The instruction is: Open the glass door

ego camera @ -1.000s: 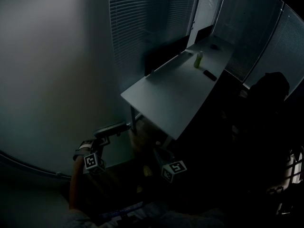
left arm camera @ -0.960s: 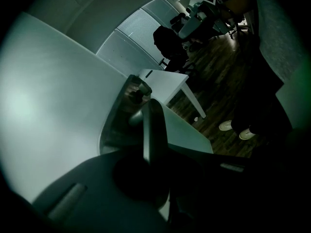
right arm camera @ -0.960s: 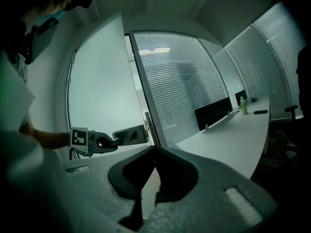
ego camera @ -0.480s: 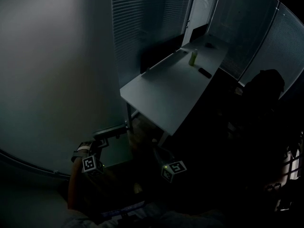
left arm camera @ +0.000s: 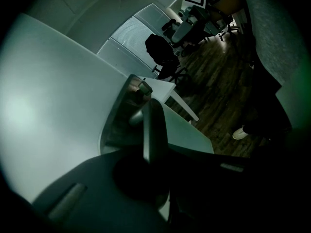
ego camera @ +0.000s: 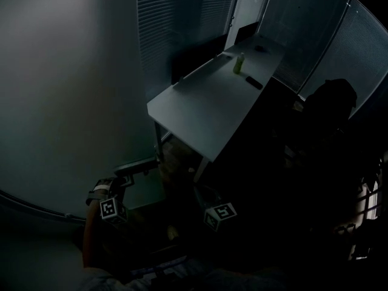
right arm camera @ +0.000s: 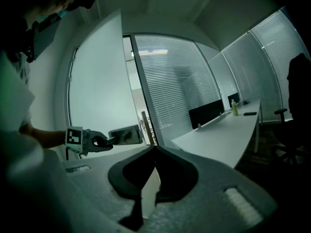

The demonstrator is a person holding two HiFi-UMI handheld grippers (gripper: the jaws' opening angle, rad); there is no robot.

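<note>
Finds the glass door filling the left of the head view, frosted, and in the right gripper view standing a little off its frame, with a slit of lit corridor in the gap. Puts the door handle near the free edge, plate and lever roughly level. Has the left gripper on that lever, both jaws closed together, apparently hooked against it rather than pinched round it, probably to drag the pane by the only purchase on smooth glass. Keeps the right gripper low and apart from the door, jaws together on nothing, likely held clear of the swing. Leaves the desk with 1 green bottle well behind, seemingly outside the door's path.
</note>
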